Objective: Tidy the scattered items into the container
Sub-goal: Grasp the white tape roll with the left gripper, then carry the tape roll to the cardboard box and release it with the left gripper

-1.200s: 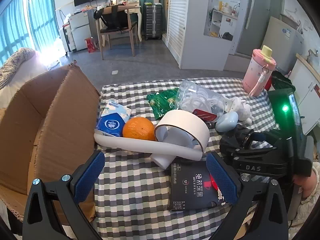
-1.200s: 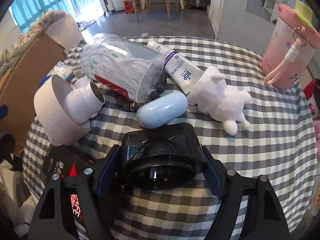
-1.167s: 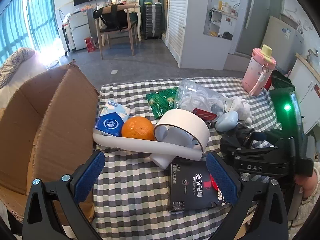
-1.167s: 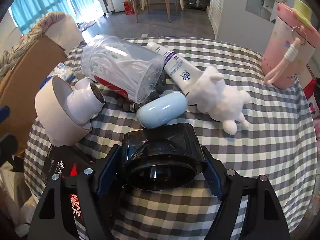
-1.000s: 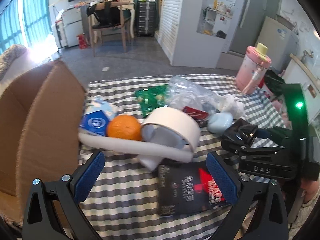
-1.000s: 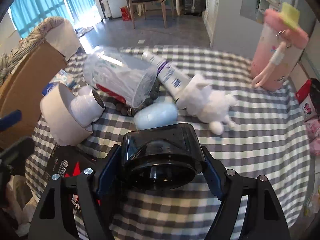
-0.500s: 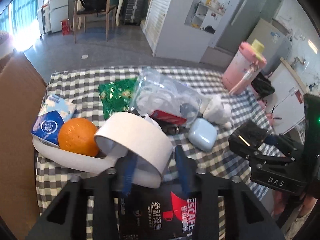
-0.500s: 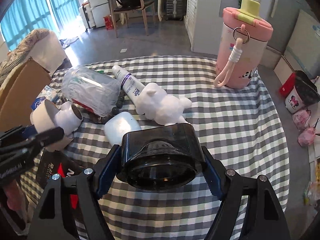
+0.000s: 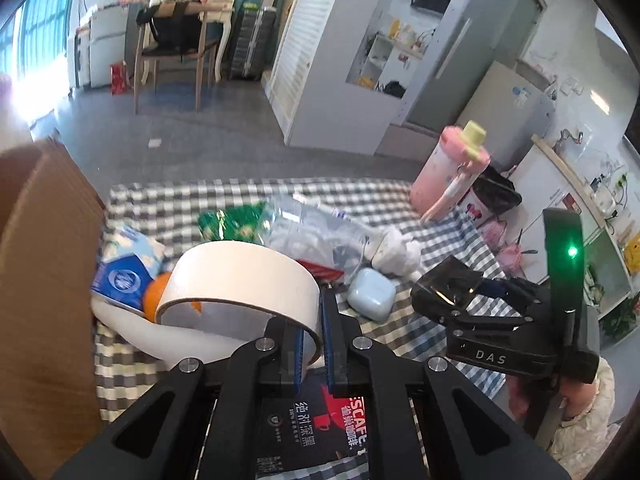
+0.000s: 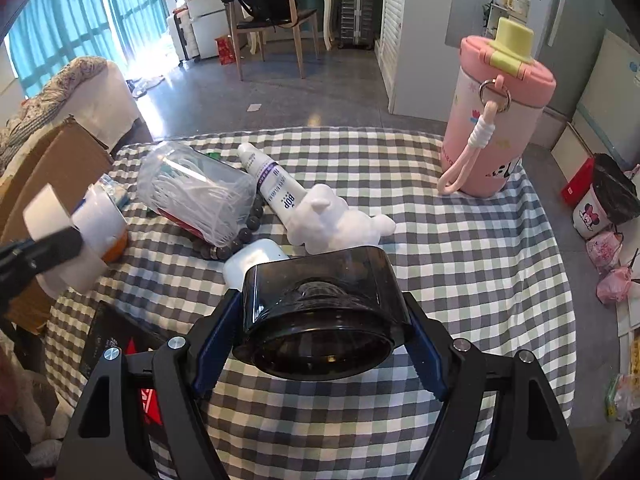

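The left gripper's point(image 9: 310, 344) fingers point(image 9: 298, 346) are clenched on the wall of the white tape ring point(image 9: 244, 276), raised above the counter point(image 9: 440, 344). The right gripper point(image 10: 320, 336) clamps a dark cup point(image 10: 320, 304). Carry both level toward the cardboard box point(image 9: 44, 280), clear of the orange point(image 9: 154, 302).

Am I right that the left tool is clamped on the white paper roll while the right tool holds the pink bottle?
Not quite: the right tool holds a black container, as the right wrist view shows; the pink bottle stands apart on the table. The left tool is indeed clamped on the white paper roll.
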